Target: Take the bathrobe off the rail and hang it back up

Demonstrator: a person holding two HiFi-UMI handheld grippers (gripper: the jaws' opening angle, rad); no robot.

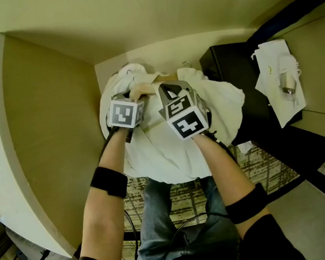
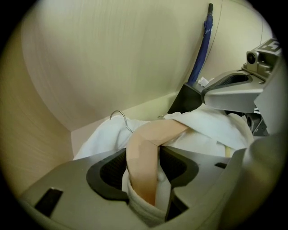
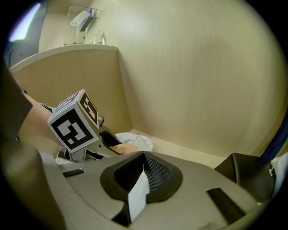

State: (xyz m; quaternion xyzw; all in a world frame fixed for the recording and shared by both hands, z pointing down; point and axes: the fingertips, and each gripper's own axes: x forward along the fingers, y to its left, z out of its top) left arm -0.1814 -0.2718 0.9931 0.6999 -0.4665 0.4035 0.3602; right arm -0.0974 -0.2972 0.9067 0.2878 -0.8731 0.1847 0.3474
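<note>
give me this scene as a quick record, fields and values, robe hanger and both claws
robe: white, bunched, draped on the hanger
hanger: wooden, one arm sticking out of the robe
hook: metal, on nothing
left claw: shut on the hanger arm, robe cloth pinched beside it
right claw: shut on a thin fold of robe
nearby: black cabinet to the right, blue umbrella leaning behind it

The left forearm [image 1: 102,187] and right forearm [image 1: 230,174] are held forward side by side, the left tongs [image 2: 144,179] clamped steeply downward on the hanger [image 2: 143,148], the right tongs [image 3: 139,179] pinched shut on bathrobe [image 1: 169,148] cloth.
</note>
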